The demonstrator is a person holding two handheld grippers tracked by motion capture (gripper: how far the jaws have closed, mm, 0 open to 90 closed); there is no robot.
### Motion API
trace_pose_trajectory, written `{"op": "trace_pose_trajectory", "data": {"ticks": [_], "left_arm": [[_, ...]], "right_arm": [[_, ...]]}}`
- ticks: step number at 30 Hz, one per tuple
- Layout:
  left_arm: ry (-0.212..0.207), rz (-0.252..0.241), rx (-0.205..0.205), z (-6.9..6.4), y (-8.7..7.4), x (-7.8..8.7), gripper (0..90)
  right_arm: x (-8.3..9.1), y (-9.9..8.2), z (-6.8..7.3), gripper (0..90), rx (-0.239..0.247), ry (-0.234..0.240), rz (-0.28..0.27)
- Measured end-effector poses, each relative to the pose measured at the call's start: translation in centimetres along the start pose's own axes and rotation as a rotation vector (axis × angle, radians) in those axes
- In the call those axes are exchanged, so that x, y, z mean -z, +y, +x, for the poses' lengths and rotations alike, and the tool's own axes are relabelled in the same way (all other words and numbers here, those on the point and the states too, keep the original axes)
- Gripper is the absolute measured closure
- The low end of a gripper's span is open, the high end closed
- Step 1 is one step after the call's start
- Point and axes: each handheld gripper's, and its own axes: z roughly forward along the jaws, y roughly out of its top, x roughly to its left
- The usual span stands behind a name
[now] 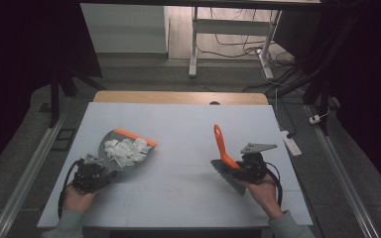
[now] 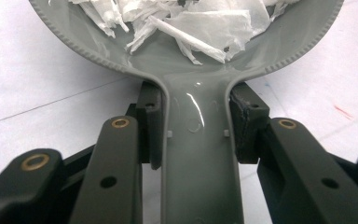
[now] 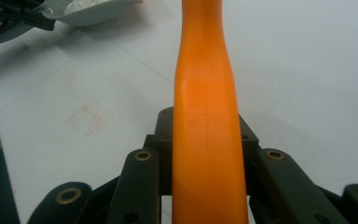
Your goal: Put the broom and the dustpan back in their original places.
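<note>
Looking down from the high view, you work on a white table [image 1: 178,124] over grey floor, a desk frame [image 1: 228,44] behind. Your left gripper [image 1: 98,171] clamps the grey dustpan [image 1: 110,141], paper scraps [image 1: 125,150] inside, its orange-edged mouth aimed away, rightward. Your right gripper [image 1: 238,168] clamps the orange-handled brush [image 1: 222,146], handle pointing up, away.

Left gripper view: pads [image 2: 153,126] squeeze the dustpan's handle [image 2: 198,154].

Right gripper view: jaws pinch the orange handle [image 3: 206,121], which runs straight ahead.

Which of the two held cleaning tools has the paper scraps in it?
The grey dustpan in the left gripper carries the white paper scraps. The orange-handled brush in the right gripper carries none.
</note>
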Motion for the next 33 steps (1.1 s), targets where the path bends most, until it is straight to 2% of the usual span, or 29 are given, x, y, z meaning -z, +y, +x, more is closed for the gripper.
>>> {"op": "trace_pose_trajectory", "data": {"ticks": [6,11,20,25,28,31,33], "left_arm": [[0.024,0.006,0.052,-0.1,0.3,-0.8,61.6],[0.050,0.011,0.085,-0.8,0.7,-1.5,61.7],[0.104,0.004,0.147,-1.9,1.3,-2.4,61.6],[0.113,0.002,0.183,-1.7,1.4,-2.7,61.6],[0.120,0.003,0.194,-1.5,1.5,-2.8,61.6],[0.119,0.010,0.208,-1.3,1.5,-3.0,61.5],[0.120,0.013,0.212,-1.3,1.5,-3.2,61.5]], "right_arm": [[0.1,-0.2,-0.1,71.1,-0.009,0.017,0.025],[0.2,-0.3,-0.2,71.0,-0.026,0.014,0.037],[-0.2,-0.5,-0.5,71.1,-0.042,0.044,0.078],[-0.9,-0.8,-1.0,71.0,-0.062,0.072,0.112],[-1.3,-1.0,-1.3,71.0,-0.069,0.061,0.139],[-1.8,-1.1,-2.0,71.0,-0.072,0.028,0.167],[-1.9,-1.2,-2.5,71.0,-0.094,0.023,0.167]]}}
